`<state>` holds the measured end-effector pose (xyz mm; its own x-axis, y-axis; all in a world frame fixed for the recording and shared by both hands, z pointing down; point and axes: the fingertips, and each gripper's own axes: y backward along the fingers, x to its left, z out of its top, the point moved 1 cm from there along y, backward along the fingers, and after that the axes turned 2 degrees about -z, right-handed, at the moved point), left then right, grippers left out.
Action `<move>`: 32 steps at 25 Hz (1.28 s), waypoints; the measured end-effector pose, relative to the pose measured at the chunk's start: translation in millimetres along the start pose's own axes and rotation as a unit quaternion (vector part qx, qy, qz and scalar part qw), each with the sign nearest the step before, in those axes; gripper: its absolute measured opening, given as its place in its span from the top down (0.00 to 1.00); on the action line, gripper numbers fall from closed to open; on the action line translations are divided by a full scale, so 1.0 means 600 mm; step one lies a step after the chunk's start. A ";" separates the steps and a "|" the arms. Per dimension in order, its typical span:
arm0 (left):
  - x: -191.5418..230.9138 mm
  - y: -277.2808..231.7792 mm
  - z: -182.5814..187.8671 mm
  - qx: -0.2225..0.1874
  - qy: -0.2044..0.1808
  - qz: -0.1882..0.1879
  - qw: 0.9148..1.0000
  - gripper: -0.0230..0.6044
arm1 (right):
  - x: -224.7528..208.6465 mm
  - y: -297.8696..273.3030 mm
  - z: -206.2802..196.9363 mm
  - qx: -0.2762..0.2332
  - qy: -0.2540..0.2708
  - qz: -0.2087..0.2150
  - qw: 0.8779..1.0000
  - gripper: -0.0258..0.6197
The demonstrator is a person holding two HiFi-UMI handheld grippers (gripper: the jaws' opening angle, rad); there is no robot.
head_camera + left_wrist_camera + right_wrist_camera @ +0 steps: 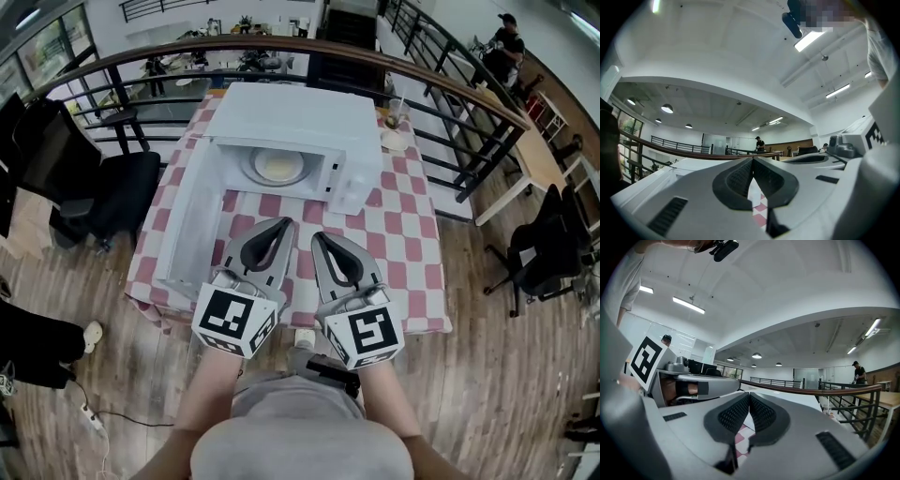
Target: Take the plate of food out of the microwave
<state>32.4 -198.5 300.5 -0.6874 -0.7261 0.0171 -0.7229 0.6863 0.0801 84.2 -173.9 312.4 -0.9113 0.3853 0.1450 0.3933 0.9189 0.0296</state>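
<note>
A white microwave (295, 117) stands on the red-and-white checked table (412, 244), its door (192, 220) swung open toward the front left. Inside, a white plate of pale food (278, 167) rests in the cavity. My left gripper (286, 225) and right gripper (319, 237) hover side by side over the table's front, a short way before the microwave's opening. Both are shut with nothing between the jaws. In the left gripper view the left gripper (753, 159) has its pads pressed together; the right gripper (749, 394) looks the same in the right gripper view. The plate is hidden in both gripper views.
A cup (394, 114) and a small saucer (395, 141) sit at the table's back right corner. A curved railing (441, 80) runs behind the table. A black office chair (103, 192) stands to the left, another chair (544, 253) to the right.
</note>
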 end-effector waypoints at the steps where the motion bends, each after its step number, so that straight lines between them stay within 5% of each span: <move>1: 0.006 -0.009 -0.002 0.001 0.000 0.004 1.000 0.96 | -0.007 -0.010 -0.003 0.001 0.001 0.005 1.000 0.92; 19: 0.101 -0.147 -0.078 0.040 0.051 0.084 0.994 0.95 | -0.110 -0.153 -0.067 0.019 -0.010 0.101 0.995 0.92; 25: 0.123 -0.164 -0.131 0.066 0.090 0.114 0.987 0.67 | -0.138 -0.172 -0.098 0.031 -0.027 0.106 0.994 0.92; 32: 0.153 -0.168 -0.173 0.073 0.142 0.124 0.979 0.72 | -0.135 -0.188 -0.117 0.044 -0.035 0.112 0.992 0.92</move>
<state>49.5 -338.8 397.4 -0.8115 -0.5041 0.2955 -0.5520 0.8272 -0.1051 122.4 -314.8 366.9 -0.8100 0.5824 0.0685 0.5771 0.8124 -0.0833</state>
